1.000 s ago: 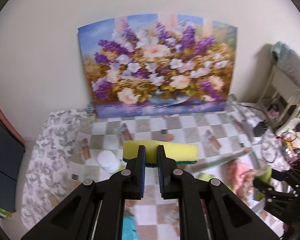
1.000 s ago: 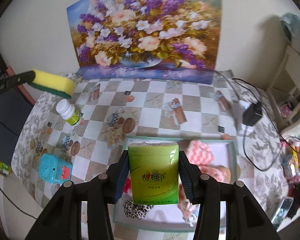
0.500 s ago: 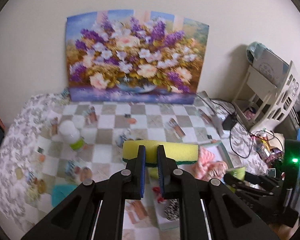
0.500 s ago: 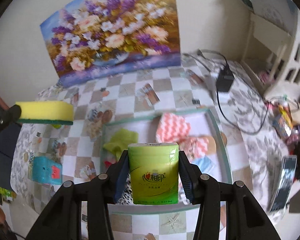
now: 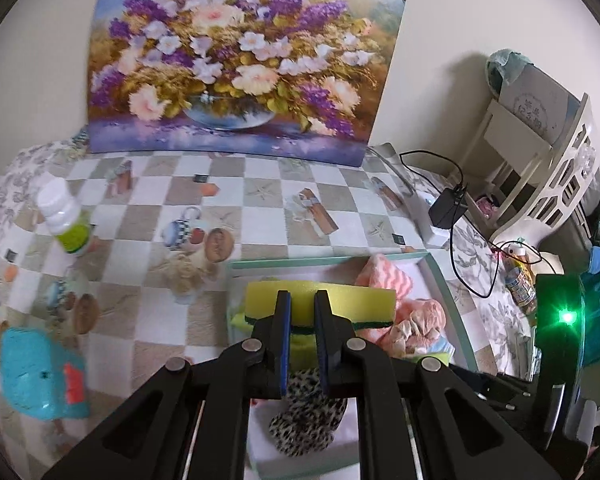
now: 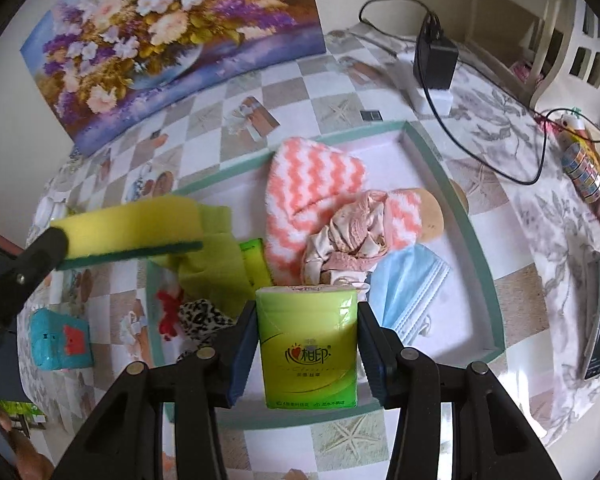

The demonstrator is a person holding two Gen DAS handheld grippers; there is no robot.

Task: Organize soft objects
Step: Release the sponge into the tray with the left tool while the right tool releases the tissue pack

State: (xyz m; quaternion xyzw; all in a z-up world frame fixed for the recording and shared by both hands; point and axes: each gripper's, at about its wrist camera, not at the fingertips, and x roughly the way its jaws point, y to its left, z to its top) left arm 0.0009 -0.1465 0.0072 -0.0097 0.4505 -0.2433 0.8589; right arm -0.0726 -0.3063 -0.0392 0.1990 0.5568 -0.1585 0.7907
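- The left gripper has its jaws clenched on a yellow sponge, pinched near the middle with both ends sticking out sideways.
- The right gripper has its jaws grasping a green tissue pack, upright between the 2 pads.
- Both things hang over the green-rimmed tray, which holds a striped cloth, a blue mask and a leopard-print cloth.
- The tray sits on the checkered worktop; a white bottle stands well apart from it.
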